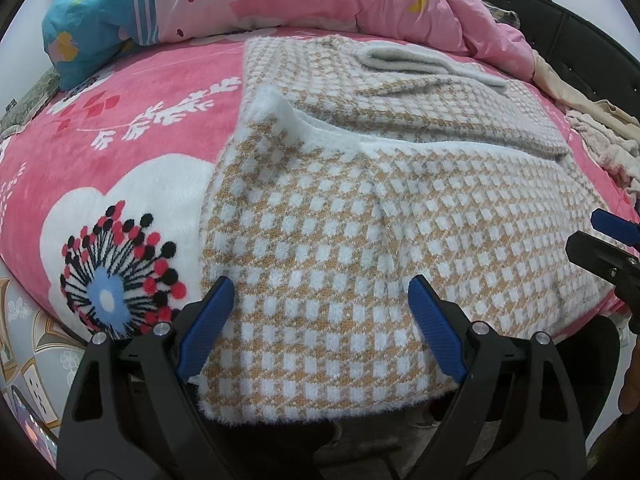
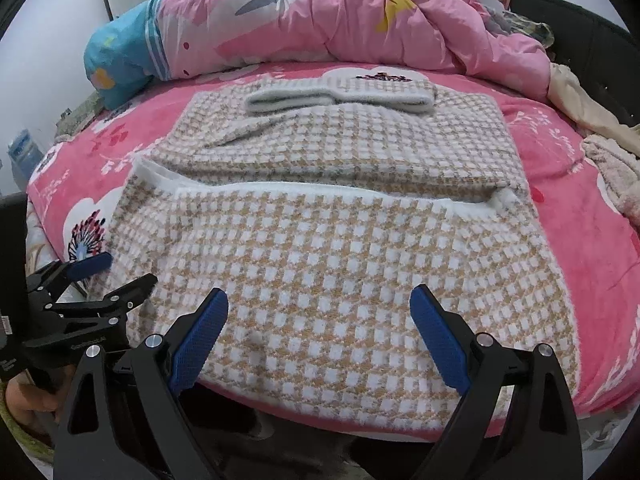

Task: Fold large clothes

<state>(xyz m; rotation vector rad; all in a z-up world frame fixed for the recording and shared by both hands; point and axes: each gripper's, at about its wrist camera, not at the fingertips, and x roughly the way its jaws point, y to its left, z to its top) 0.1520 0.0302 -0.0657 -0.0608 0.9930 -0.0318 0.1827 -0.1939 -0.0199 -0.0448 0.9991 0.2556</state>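
- The checked sweater [image 2: 320,248], tan and white, lies spread on the pink blanket [image 2: 580,216] of the bed, its near hem hanging a little over the front edge.
- From the right wrist the whole garment shows: the lower half is folded up so a white fuzzy edge runs straight across the middle, and a grey-white ribbed band [image 2: 340,96] sits at the far end.
- The left wrist sees only the sweater's left part [image 1: 340,260], but gives a closer look at the white corner that sticks up at the fold, and at the blanket's big red, black and blue flower [image 1: 120,276].
- The left gripper [image 1: 320,320] hovers over the near-left hem with its blue pads spread wide, nothing between them; the right wrist view also catches it from the side [image 2: 116,276], jaws apart.
- The right gripper [image 2: 320,324] hangs over the near middle of the sweater, jaws wide open and empty; in the left view only its tip peeks in at the right edge [image 1: 608,236].
- A crumpled pink duvet [image 2: 360,24] is heaped behind, with a blue cushion [image 2: 120,64] at its left end.
- Beige clothes [image 2: 592,120] lie piled at the right side of the bed.
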